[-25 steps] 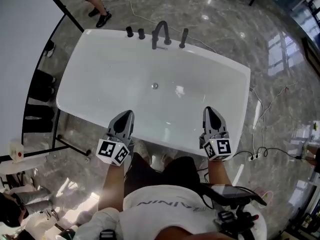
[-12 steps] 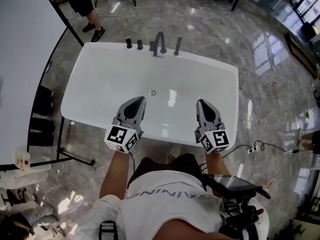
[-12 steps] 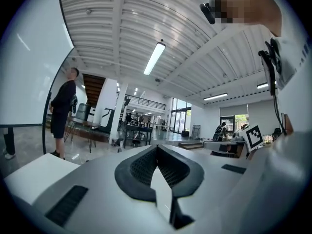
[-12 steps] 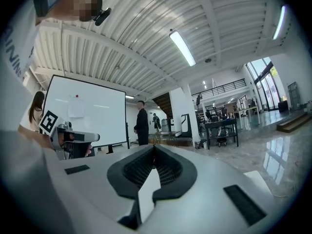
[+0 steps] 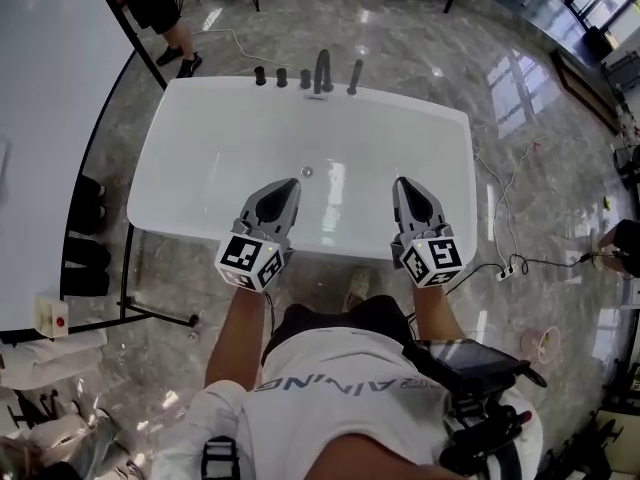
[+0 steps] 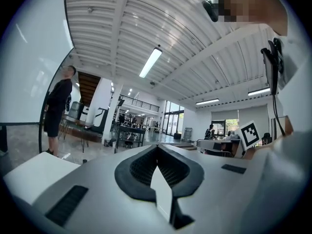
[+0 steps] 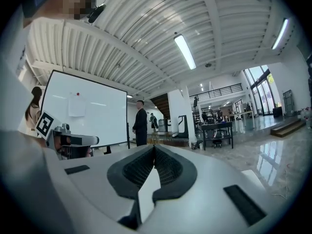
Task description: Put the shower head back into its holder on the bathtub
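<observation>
In the head view a white bathtub (image 5: 200, 158) lies across the marble floor. On its far rim stand dark fittings: small knobs (image 5: 271, 76), a curved spout (image 5: 322, 70) and, right of it, a slim upright hand shower (image 5: 354, 76). My left gripper (image 5: 285, 186) and right gripper (image 5: 405, 185) hang side by side over the tub's near half, far from the fittings. Both are shut with nothing between the pads. The left gripper view (image 6: 157, 147) and the right gripper view (image 7: 154, 147) look level across the hall, so the tub is hidden there.
A whiteboard (image 5: 40, 98) on a dark frame stands left of the tub, and a person (image 5: 150, 8) stands beyond its far left corner. Cables and a power strip (image 5: 505, 268) lie on the floor to the right. My own legs are against the near rim.
Both grippers have risen and come forward, from the tub's near rim to over its near half. They stayed shut and empty.
</observation>
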`<state>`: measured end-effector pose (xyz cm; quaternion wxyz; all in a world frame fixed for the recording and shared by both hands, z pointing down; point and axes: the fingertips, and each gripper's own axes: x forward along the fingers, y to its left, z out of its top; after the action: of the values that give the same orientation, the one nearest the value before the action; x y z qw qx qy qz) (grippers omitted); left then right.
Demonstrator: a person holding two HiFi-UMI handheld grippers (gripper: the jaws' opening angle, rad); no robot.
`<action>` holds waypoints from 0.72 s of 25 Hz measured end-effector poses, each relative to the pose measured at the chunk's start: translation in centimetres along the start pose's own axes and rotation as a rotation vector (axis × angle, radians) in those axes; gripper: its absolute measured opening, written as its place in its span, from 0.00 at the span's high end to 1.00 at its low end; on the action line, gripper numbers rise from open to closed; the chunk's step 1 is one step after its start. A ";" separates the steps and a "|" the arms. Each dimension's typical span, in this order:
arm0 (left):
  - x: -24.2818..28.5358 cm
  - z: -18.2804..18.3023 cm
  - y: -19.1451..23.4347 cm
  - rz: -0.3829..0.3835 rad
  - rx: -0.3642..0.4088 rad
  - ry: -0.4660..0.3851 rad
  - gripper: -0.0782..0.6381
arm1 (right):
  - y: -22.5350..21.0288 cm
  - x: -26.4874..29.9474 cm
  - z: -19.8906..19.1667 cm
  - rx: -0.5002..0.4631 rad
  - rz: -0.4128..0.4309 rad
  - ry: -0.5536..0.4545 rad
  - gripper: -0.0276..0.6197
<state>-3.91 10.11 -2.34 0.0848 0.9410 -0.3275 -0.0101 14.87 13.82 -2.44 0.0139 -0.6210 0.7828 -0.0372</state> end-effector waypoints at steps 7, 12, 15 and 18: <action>-3.0 0.3 -4.4 -0.009 -0.052 -0.005 0.87 | 1.5 -4.3 1.5 0.011 0.040 0.006 0.94; -3.9 0.0 -6.7 0.012 -0.051 -0.003 0.87 | 0.9 -6.3 1.6 0.006 0.055 -0.004 0.94; -3.1 0.3 -10.9 0.024 -0.023 -0.008 0.87 | -1.8 -9.3 2.3 0.005 0.046 -0.005 0.94; -2.1 0.9 -15.6 0.038 0.001 -0.015 0.87 | -4.9 -12.8 3.5 -0.001 0.046 -0.007 0.94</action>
<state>3.96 23.26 -5.94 0.0819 0.9346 -0.3459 -0.0153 22.73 24.99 -5.83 0.0171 -0.6029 0.7969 -0.0344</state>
